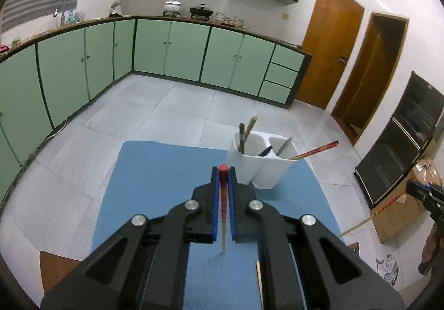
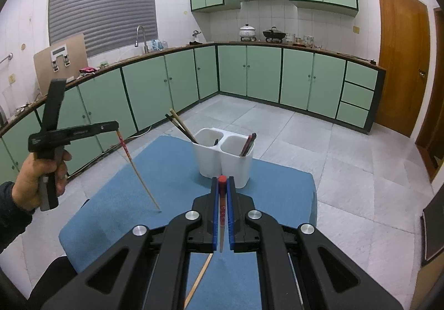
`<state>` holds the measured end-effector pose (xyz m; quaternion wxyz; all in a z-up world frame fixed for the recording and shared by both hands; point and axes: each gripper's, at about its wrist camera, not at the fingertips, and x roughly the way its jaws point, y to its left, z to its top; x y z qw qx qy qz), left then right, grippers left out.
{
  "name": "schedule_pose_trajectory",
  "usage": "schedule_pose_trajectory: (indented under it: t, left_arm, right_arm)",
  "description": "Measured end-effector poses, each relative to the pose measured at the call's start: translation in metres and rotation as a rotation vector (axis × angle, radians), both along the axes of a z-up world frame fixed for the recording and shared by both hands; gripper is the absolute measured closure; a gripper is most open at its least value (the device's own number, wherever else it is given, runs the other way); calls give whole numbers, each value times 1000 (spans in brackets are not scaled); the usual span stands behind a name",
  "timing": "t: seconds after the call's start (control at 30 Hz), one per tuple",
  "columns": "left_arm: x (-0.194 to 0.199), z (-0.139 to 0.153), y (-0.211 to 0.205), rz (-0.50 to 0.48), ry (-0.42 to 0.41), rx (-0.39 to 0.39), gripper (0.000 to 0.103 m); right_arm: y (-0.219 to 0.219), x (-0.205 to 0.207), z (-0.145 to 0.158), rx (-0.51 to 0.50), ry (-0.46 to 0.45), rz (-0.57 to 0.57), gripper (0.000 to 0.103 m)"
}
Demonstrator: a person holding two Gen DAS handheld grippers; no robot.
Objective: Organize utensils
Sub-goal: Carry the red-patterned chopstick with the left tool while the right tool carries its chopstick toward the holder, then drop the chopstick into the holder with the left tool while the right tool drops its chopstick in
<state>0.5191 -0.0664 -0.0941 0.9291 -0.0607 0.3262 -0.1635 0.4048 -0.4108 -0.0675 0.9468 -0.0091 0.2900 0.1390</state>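
Note:
My left gripper point(image 1: 223, 171) is shut on a red-topped chopstick point(image 1: 223, 207), which hangs tip down over the blue mat point(image 1: 155, 185). In the right wrist view the left gripper point(image 2: 116, 126) sits high at the left in a hand, its chopstick point(image 2: 136, 171) slanting down to the mat point(image 2: 116, 199). My right gripper point(image 2: 222, 180) is shut on another red-topped chopstick point(image 2: 222, 215). The left wrist view shows the right gripper point(image 1: 410, 189) at the far right with its chopstick point(image 1: 374, 212). The white two-compartment holder point(image 1: 260, 168) point(image 2: 222, 160) stands just beyond both grippers and holds several utensils.
A loose bamboo chopstick point(image 2: 199, 279) point(image 1: 259, 282) lies on the mat near the front. Tiled floor point(image 2: 347, 171) surrounds the table, with green cabinets point(image 2: 263, 74) behind it. To the right stand wooden doors point(image 1: 330, 46) and a black glass-front unit point(image 1: 402, 143).

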Motion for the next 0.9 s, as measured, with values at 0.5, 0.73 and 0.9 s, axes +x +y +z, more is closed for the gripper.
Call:
schedule_pose_trajectory:
  t: [0.5,0.73,0.9]
  left_arm:
    - [9,72,-23,-108,-86,56,98]
    - [36,121,-60,-130,-144,85,98]
    - [65,137,-76,-111,-174,92,98]
  right_arm:
    - [26,26,51,-35,-18,26,97]
    - [38,68,89,-9,-7,34,97]
    - [41,108,110,-10,-17,11,97]
